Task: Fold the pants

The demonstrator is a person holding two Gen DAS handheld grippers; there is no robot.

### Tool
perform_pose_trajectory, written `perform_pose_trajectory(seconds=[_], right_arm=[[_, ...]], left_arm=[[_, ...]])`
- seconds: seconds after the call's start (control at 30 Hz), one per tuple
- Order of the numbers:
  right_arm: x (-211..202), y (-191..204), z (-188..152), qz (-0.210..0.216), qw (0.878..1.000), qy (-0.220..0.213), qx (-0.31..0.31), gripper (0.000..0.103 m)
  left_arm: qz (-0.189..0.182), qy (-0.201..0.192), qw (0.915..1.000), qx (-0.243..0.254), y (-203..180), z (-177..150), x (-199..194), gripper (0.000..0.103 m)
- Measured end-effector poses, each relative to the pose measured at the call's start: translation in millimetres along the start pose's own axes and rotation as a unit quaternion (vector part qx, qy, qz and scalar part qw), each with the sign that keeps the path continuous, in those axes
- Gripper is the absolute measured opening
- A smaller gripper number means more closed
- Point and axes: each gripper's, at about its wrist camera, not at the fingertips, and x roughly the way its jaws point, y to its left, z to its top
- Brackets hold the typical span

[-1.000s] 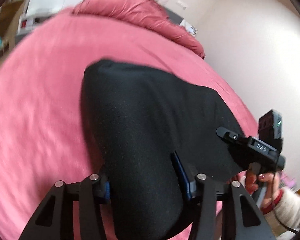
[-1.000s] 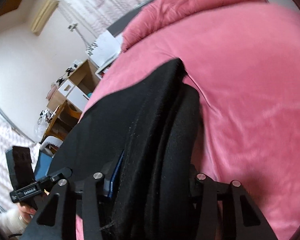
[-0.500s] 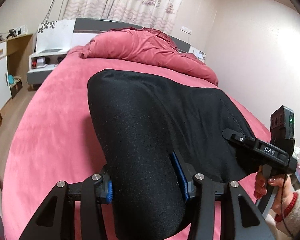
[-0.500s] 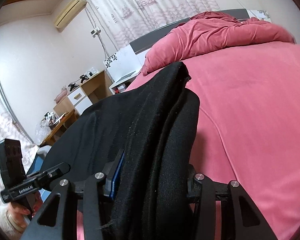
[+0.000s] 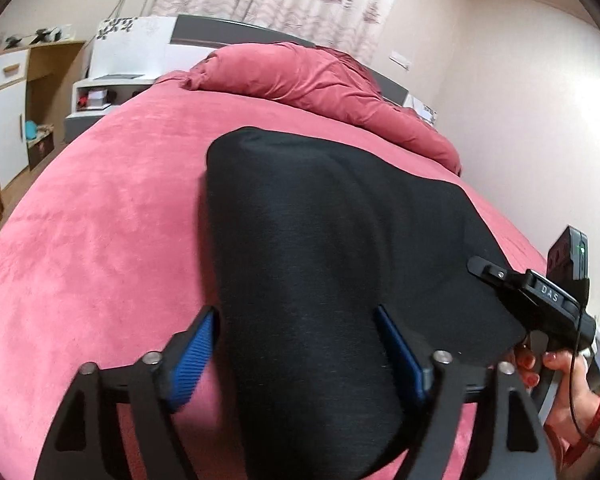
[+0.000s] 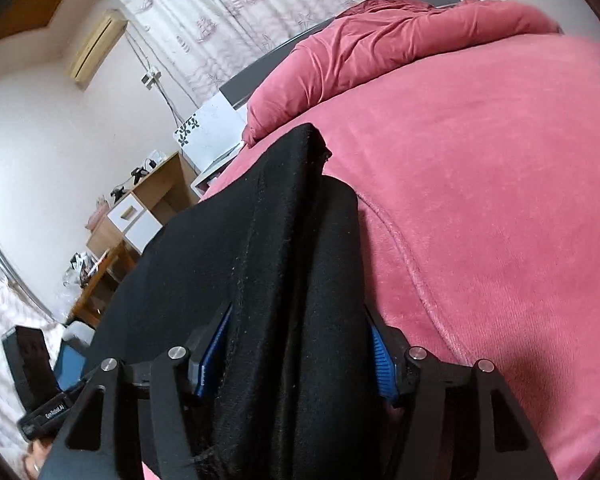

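Observation:
The black pants (image 5: 320, 248) lie folded on the pink bed cover (image 5: 100, 220), stretched between my two grippers. My left gripper (image 5: 300, 344) has the cloth between its blue pads, and its jaws now stand wider, with a gap on the left pad (image 5: 196, 352). My right gripper (image 6: 296, 352) is shut on the bunched thick edge of the pants (image 6: 284, 260). The right gripper also shows at the right of the left wrist view (image 5: 540, 300), and the left one at the lower left of the right wrist view (image 6: 40, 408).
A rumpled pink duvet (image 5: 308, 76) lies at the head of the bed by a grey headboard (image 5: 236, 28). A white nightstand (image 5: 100, 96) and wooden desk (image 6: 148, 208) stand to the left. A wall (image 5: 540, 100) runs along the right.
Both grippers came down and forward with the pants, which now lie on the bed. The left gripper's jaws have spread apart around the cloth.

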Motion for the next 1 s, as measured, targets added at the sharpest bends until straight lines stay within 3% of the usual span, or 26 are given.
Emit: perform_pose_trajectory(seconds=[0.17,0.4,0.6,0.73,1.0], right_arm=[[-12,0,-2,-0.027,1.0,-0.007,-0.003,0.075],[-43,-3,-19,-0.053,0.998,-0.015,0.031,0.081],[-79,15,-48,-0.103,0.994,-0.023,0.017,0.082],[-99,35,-70,-0.156,0.988,-0.018,-0.007,0.09],[-105,63,-127,-0.21,0.974,0.033,-0.081,0.091]], left_arm=[[0.006,-0.01,0.9999,-0.005,1,-7,-16,0.083],[0.057,-0.029,0.9979,-0.004,-14,-39,-54,0.083],[0.105,0.046,0.9934,0.005,-24,-69,-56,0.081],[0.132,0.043,0.9903,0.001,-30,-85,-72,0.081],[0.166,0.067,0.9837,0.006,-35,-100,-78,0.081]])
